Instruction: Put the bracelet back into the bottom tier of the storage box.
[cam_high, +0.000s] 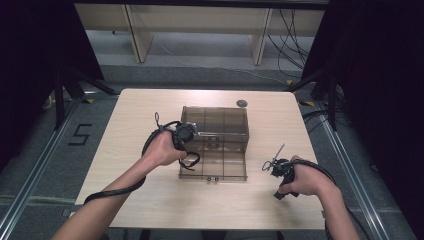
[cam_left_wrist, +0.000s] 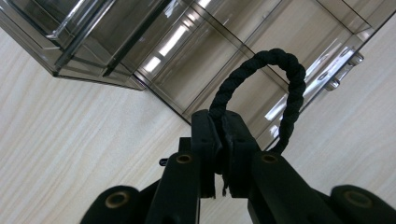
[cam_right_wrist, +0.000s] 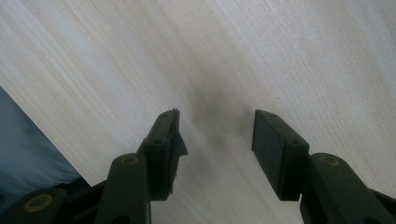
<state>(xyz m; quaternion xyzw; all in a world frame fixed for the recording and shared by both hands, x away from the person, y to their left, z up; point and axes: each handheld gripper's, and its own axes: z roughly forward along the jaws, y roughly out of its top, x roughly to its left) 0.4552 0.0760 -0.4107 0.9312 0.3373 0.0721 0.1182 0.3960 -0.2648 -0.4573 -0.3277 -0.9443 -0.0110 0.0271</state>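
**Rope loop held at the open box**

Black twisted rope loop (cam_left_wrist: 261, 79) is clamped in the left gripper (cam_left_wrist: 223, 140) beside the smoky clear-plastic compartment box (cam_high: 215, 142) mid-table. Placement into a compartment seems next, requiring release. The right gripper (cam_right_wrist: 215, 140) rests agape, empty.

From the high view I see the pale wooden bench (cam_high: 150, 200) evenly and brightly lit from overhead, while the surroundings at both sides fall into near black. The picture is soft and slightly grainy throughout. In the left gripper view, white strip-shaped glare streaks run across the smoky transparent plastic compartment box (cam_left_wrist: 224, 42); the black fingers (cam_left_wrist: 205, 140) are close and slightly blurred. In the right gripper view, I see a diffuse grey shadow on the wood ahead of the fingers (cam_right_wrist: 275, 144).
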